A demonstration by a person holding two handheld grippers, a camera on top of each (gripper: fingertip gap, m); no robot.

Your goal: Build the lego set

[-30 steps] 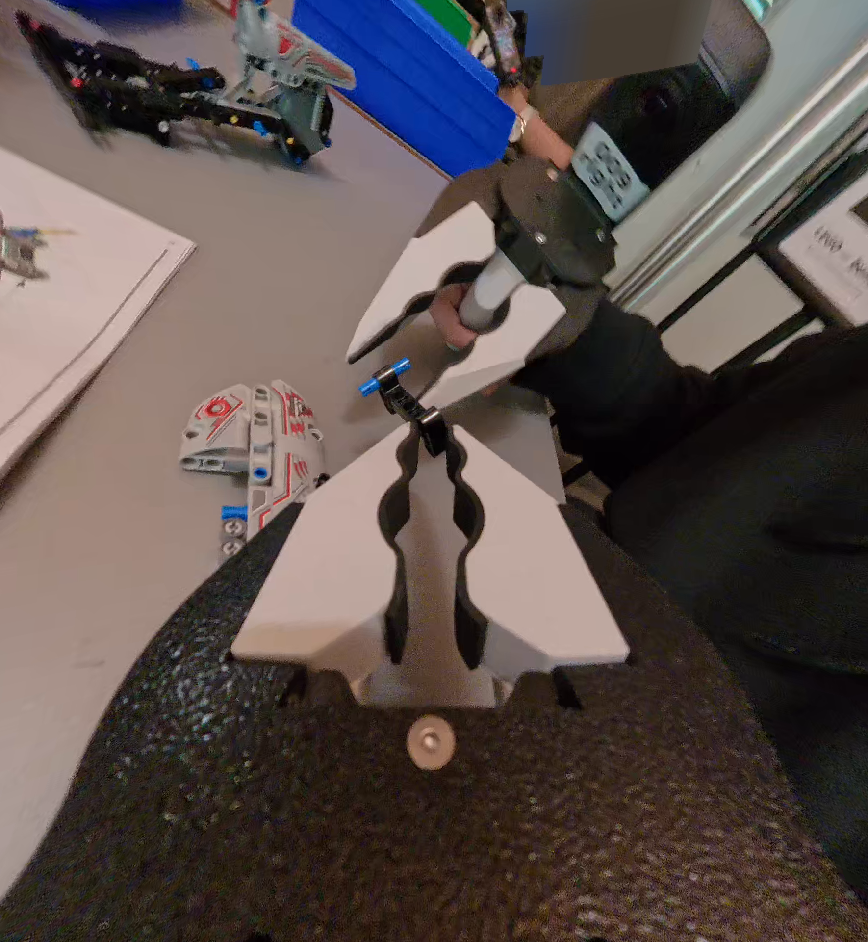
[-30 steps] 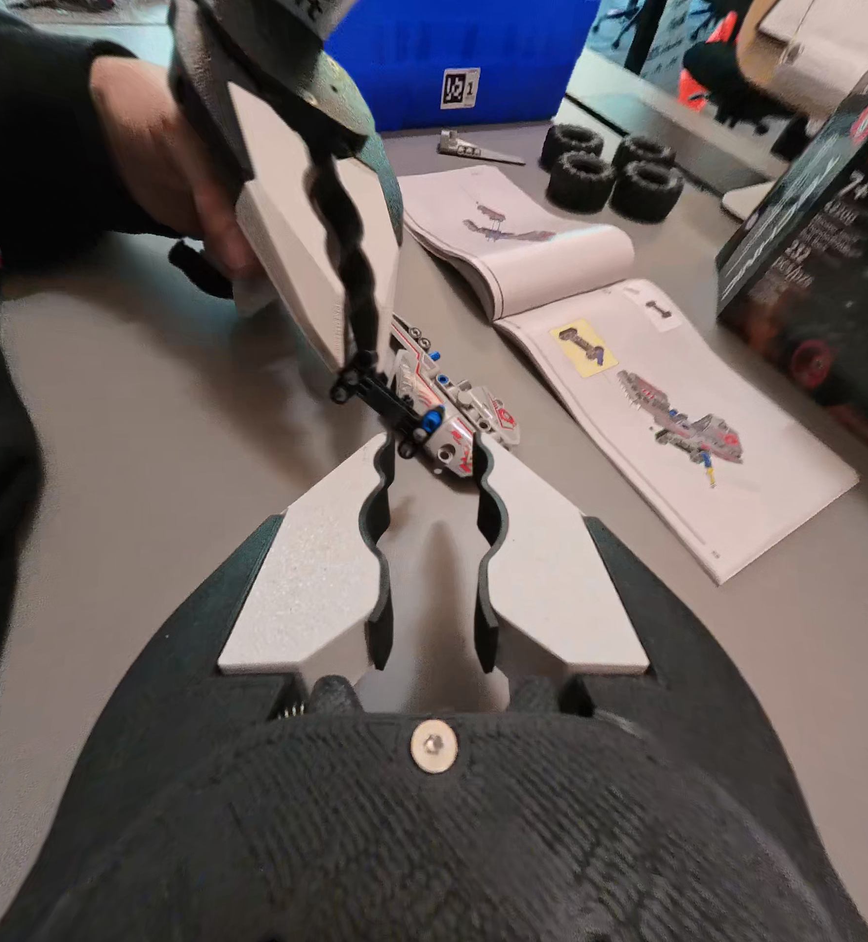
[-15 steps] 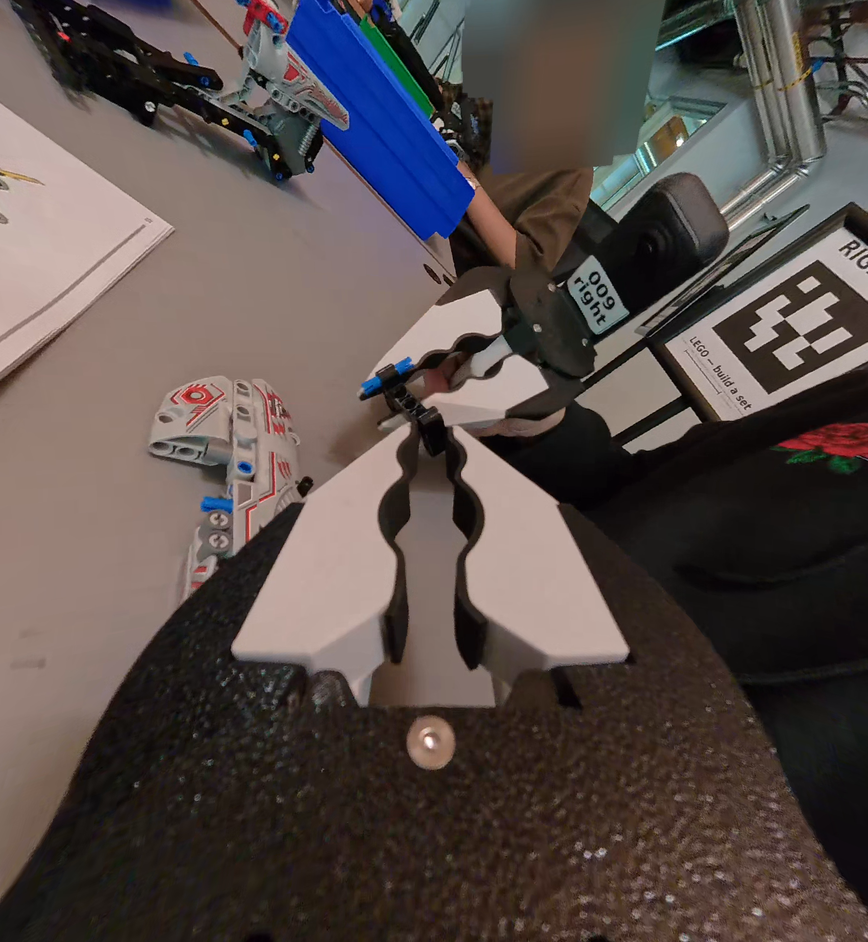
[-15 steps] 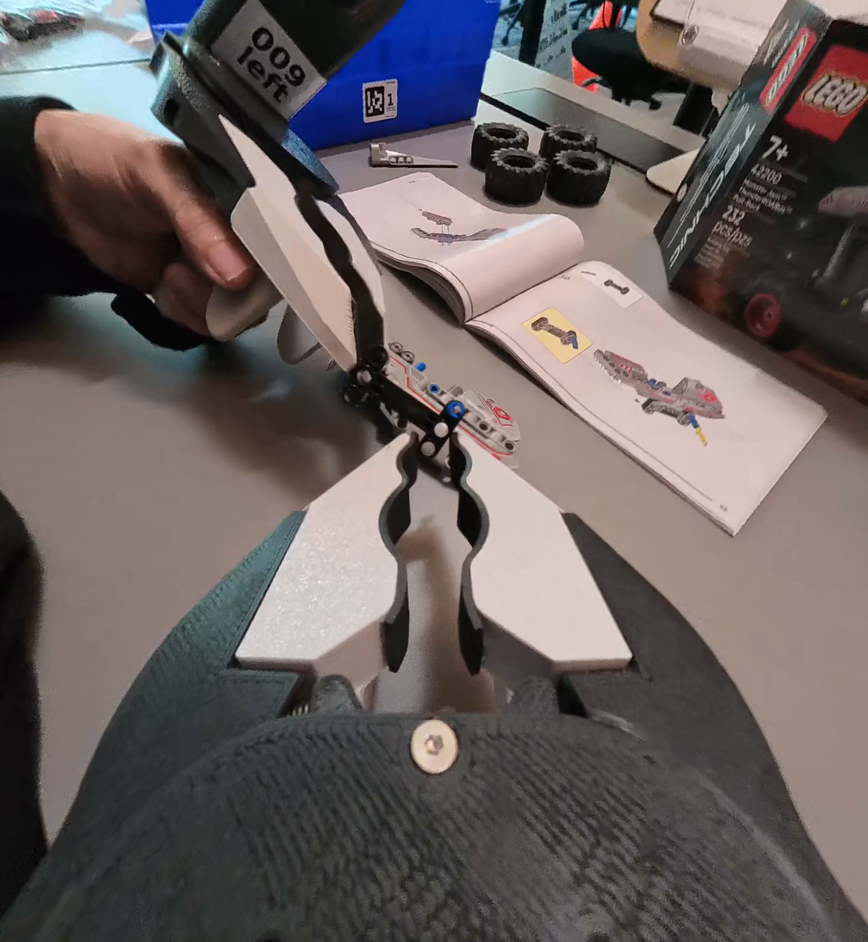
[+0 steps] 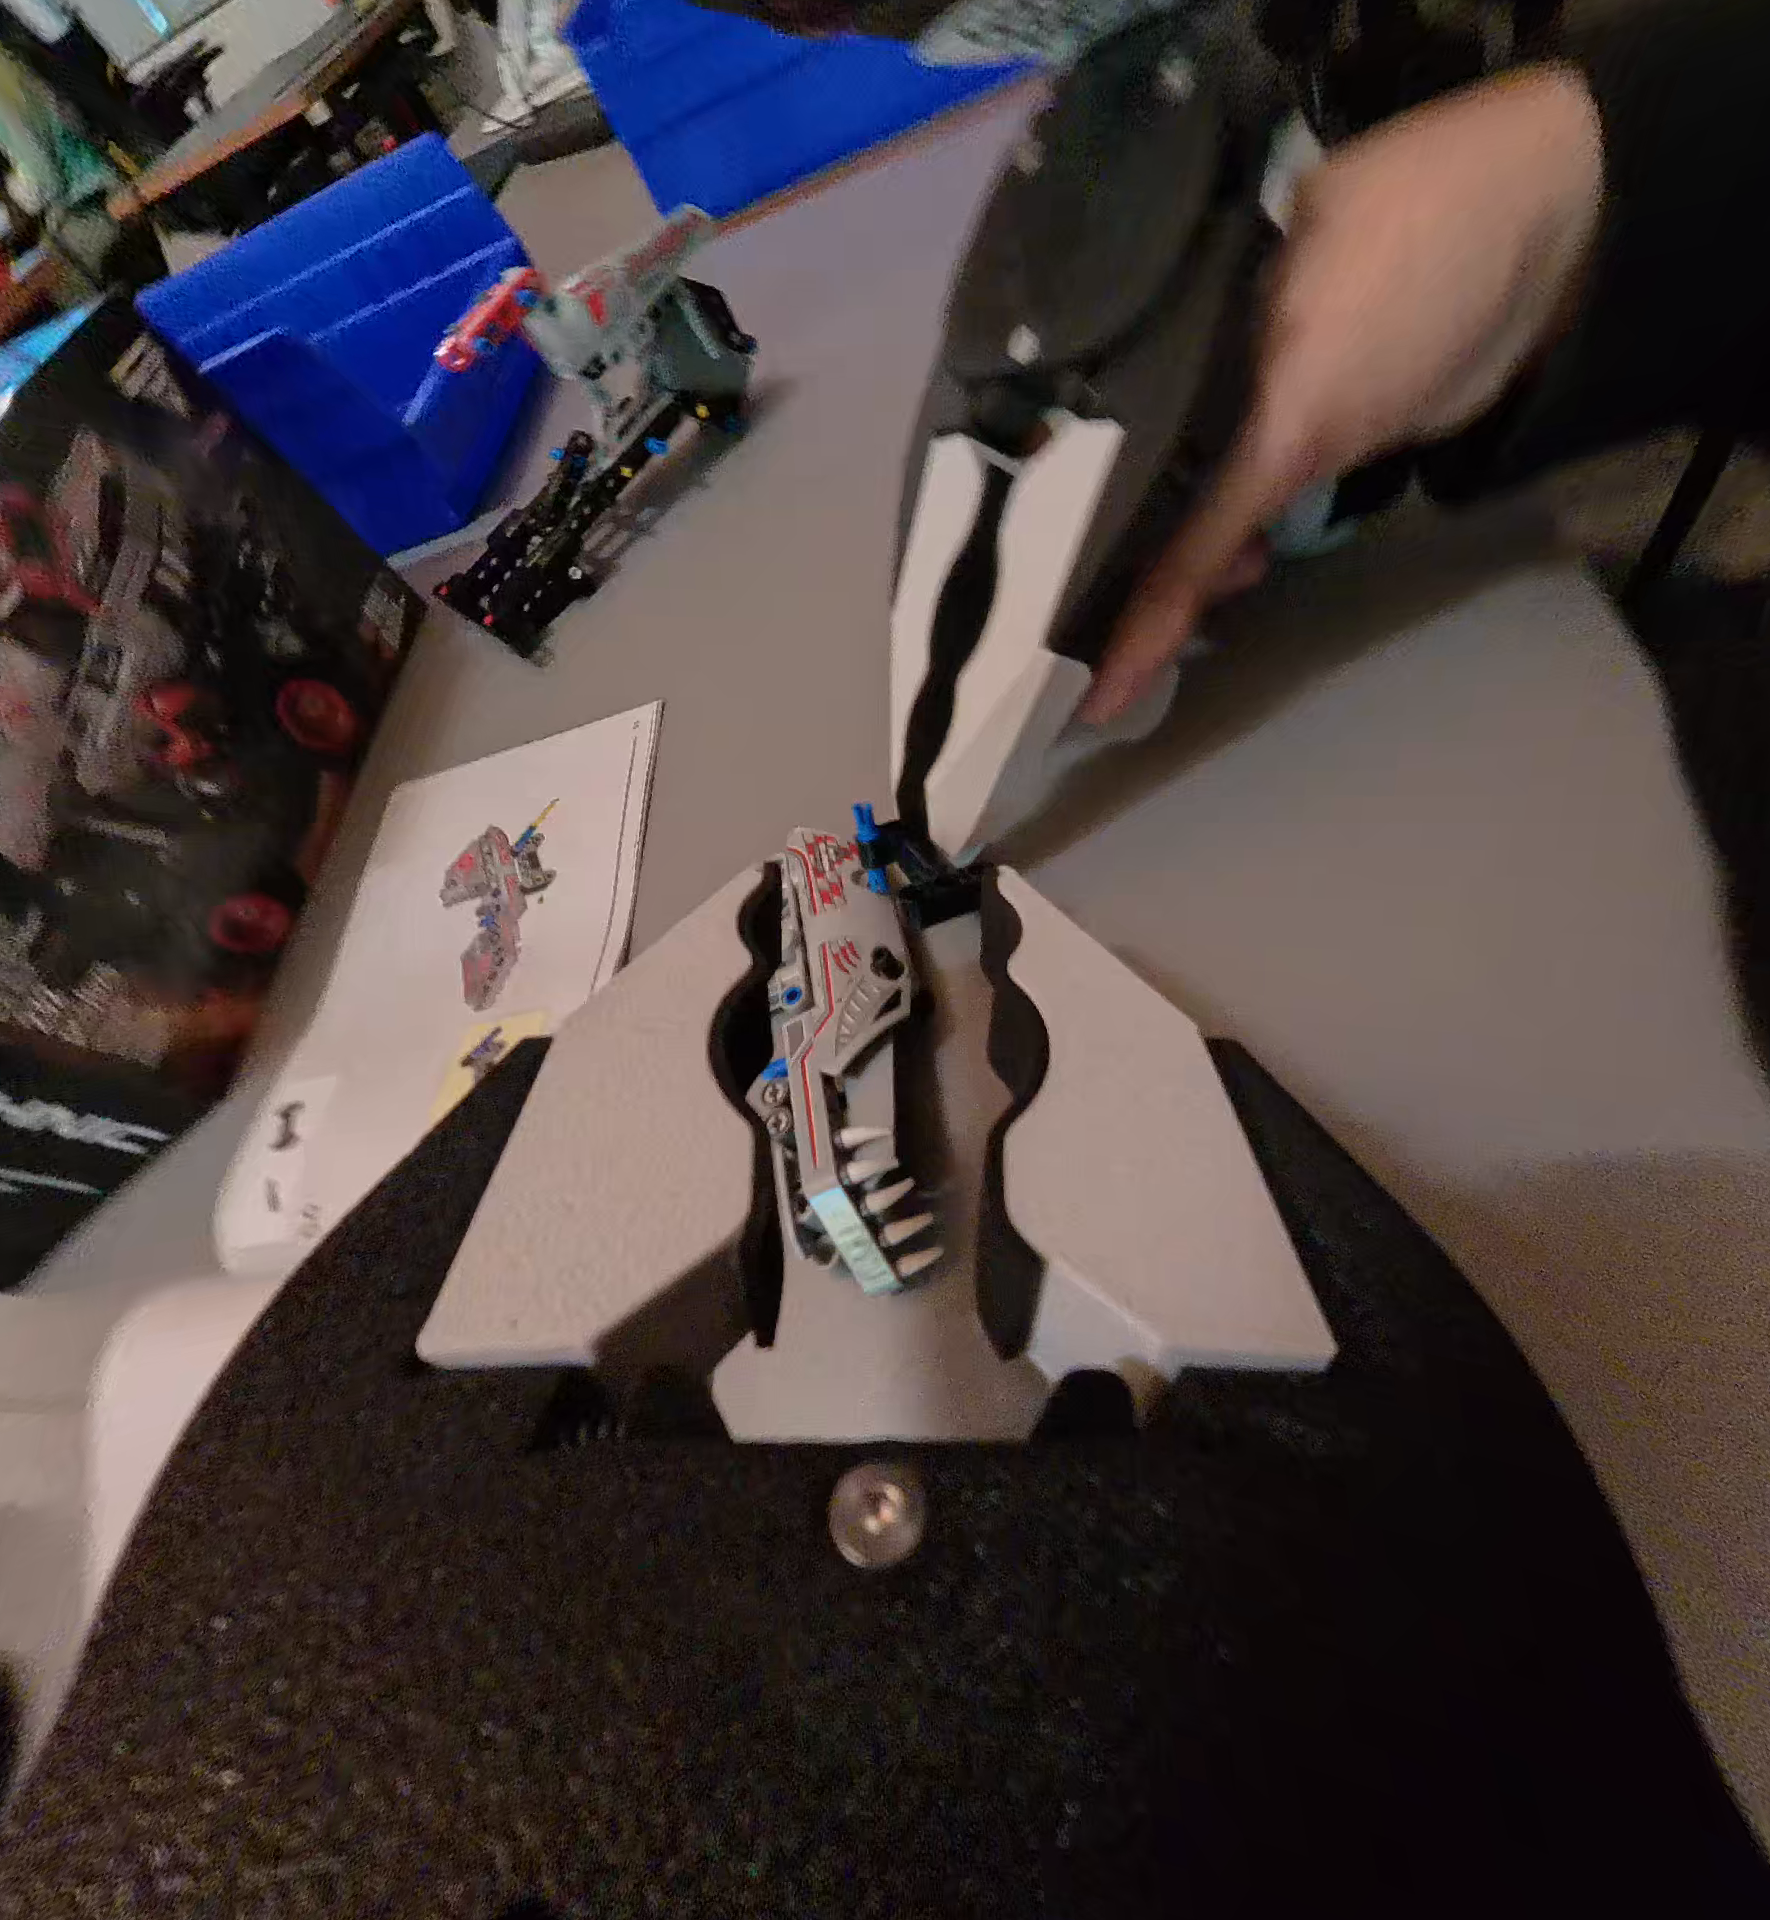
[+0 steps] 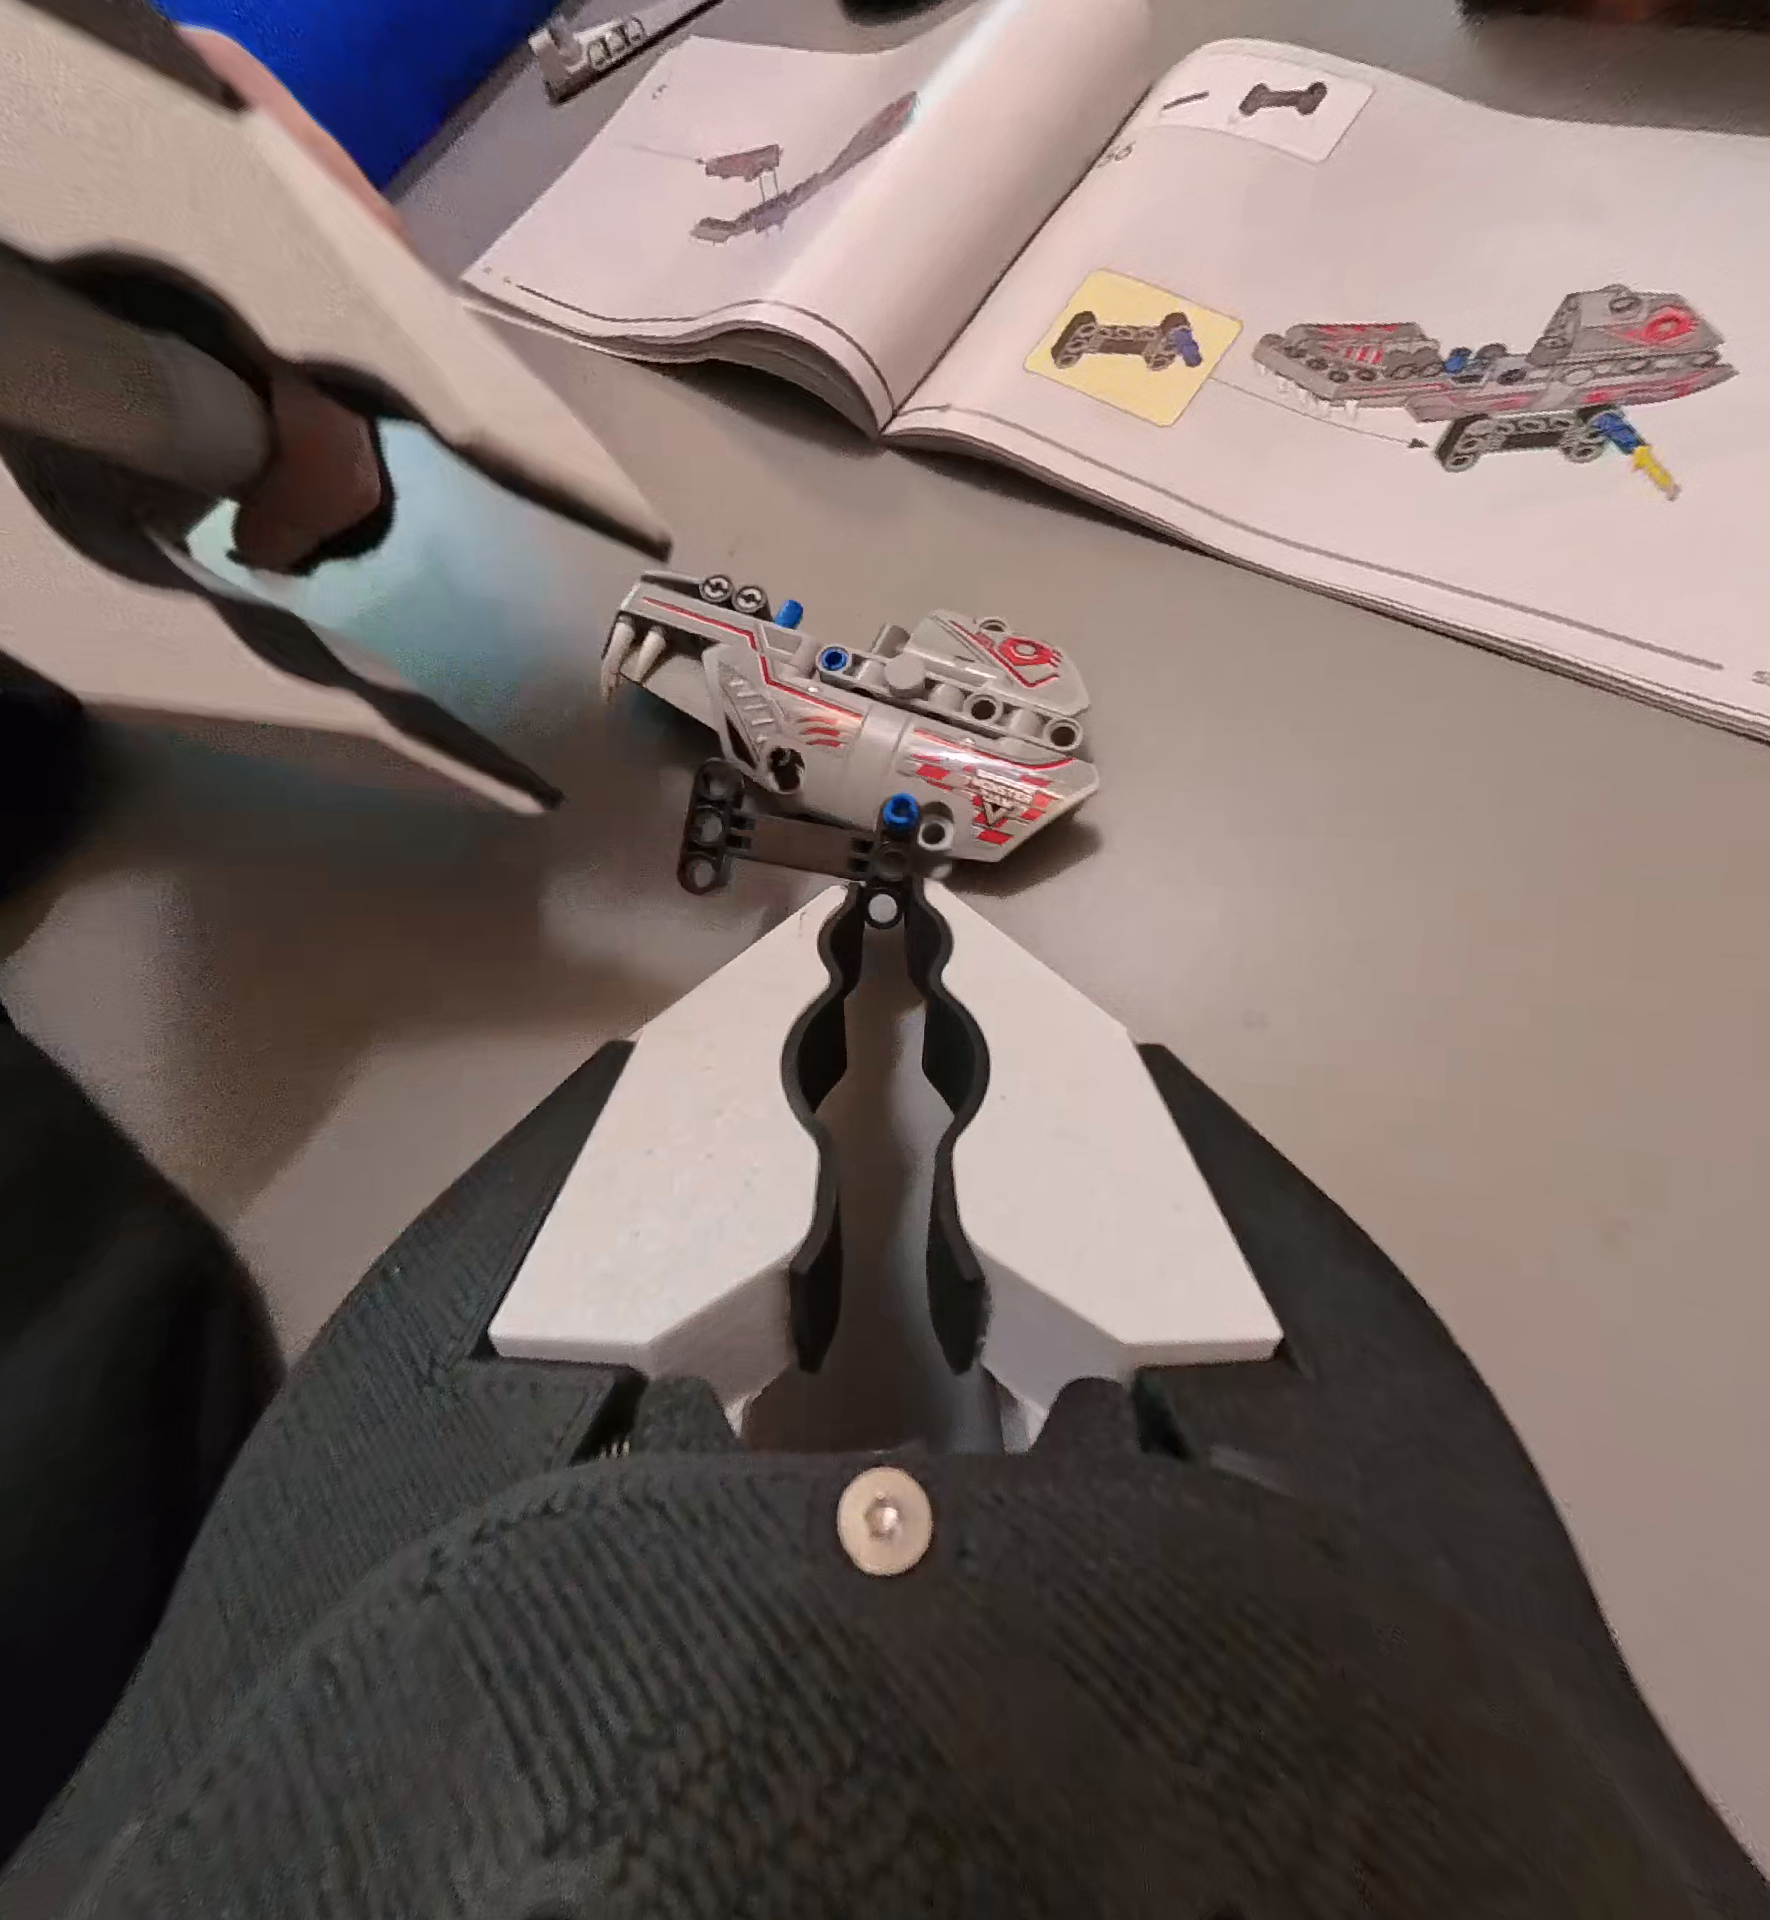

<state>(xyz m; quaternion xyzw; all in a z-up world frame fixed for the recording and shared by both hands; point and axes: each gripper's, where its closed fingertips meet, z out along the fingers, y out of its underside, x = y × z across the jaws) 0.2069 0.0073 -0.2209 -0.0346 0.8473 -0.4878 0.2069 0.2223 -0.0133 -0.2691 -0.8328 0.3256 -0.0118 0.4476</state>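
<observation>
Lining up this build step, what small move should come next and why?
Probably close the open left tool on the grey toothed jaw assembly to steady it: the right tool pinches the black H-shaped beam against it, and the assembly lies loose on the table.

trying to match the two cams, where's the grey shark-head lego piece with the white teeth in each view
Left wrist view: grey shark-head assembly, centre, seen between the open left fingers, teeth nearest the camera.
Right wrist view: centre, just beyond the right gripper, teeth pointing left.
Shared landmark: open instruction booklet.

The left claw [image 5: 876, 883] stands open over the grey toothed lego piece [image 5: 839, 1049] on the table [image 5: 1380, 935].
</observation>
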